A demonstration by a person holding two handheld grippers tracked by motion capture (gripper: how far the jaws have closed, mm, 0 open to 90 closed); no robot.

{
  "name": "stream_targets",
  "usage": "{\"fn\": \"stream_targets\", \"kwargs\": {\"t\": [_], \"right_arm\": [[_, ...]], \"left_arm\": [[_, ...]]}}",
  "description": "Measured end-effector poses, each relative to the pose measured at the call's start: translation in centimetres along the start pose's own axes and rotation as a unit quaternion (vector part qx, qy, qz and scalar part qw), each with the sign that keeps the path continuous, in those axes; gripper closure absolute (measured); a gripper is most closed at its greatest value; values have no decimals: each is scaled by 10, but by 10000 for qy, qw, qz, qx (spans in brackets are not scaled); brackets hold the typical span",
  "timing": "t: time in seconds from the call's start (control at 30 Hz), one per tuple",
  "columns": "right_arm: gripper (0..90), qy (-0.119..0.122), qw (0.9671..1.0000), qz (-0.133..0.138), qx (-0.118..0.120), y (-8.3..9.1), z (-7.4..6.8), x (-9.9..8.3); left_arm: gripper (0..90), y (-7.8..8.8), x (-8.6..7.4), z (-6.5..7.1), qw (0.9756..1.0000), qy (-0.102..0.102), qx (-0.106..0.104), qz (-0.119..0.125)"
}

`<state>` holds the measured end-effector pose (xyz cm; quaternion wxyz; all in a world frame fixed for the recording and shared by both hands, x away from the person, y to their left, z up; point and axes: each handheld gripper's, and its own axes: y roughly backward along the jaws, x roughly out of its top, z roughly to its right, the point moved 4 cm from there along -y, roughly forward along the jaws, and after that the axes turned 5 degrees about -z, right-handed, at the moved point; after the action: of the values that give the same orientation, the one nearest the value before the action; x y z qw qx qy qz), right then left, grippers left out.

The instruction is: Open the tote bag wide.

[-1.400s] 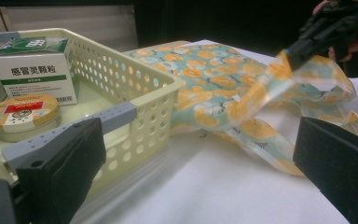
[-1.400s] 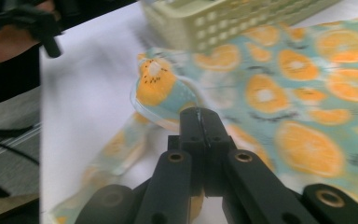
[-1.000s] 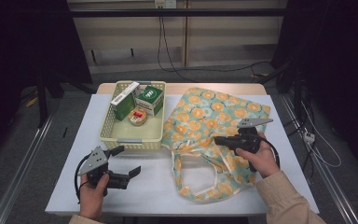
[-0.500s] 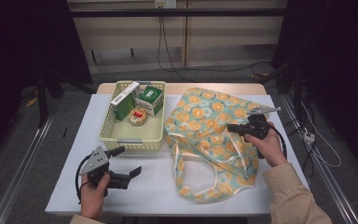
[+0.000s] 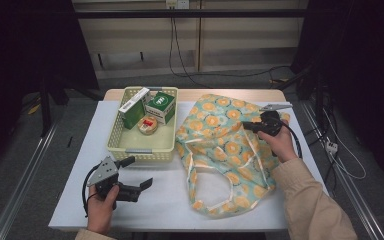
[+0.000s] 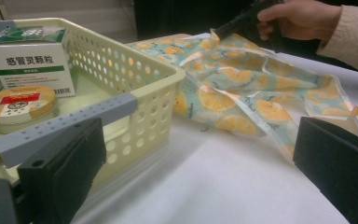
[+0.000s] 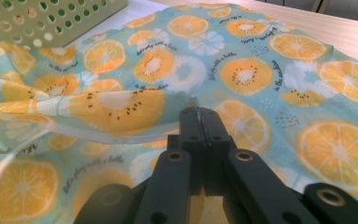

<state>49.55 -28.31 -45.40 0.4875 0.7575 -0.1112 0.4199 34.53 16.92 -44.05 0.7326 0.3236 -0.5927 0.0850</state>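
A cloth bag printed with orange slices lies flat on the white table, its handles toward the person. My right gripper hovers low over the bag's far right part, pointing left. In the right gripper view its jaws stand pressed together just above a fold of the bag; they have just been opening a hair, and I see no cloth between them. My left gripper rests at the near left, jaws wide open and holding nothing, aimed past the basket's near corner toward the bag.
The cream basket at the left of the bag holds a green box, a white-and-green box and a round tin. Bare table lies in front of the basket. The table's wooden far edge runs behind.
The right hand has carried its gripper away from the person, from the bag's middle to its far right part. The left hand has stayed put.
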Motion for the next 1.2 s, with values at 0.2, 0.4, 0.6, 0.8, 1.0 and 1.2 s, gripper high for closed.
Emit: {"fn": "stream_targets", "kwargs": {"t": [0.2,0.4,0.6,0.8,1.0,1.2], "right_arm": [[490,-41,9998,-133,-130,5,-3,-8],[324,467,9986,-156,-183,30,-35,-18],[357,957,9948,-25,336,45,-85,-34],[491,1400,9870,-469,629,33,-114,-58],[475,1378,9847,-820,687,18,-119,-75],[578,1512,9831,-853,590,11,-120,-79]], "left_arm": [[23,3,-3,-1,10000,19,-19,22],[23,4,-2,-2,10000,52,-24,67],[23,3,-1,-1,9999,60,-39,79],[23,0,0,0,10000,-6,-74,46],[23,6,-1,2,10000,-24,-47,75],[23,9,-3,1,10000,-2,-25,78]]}}
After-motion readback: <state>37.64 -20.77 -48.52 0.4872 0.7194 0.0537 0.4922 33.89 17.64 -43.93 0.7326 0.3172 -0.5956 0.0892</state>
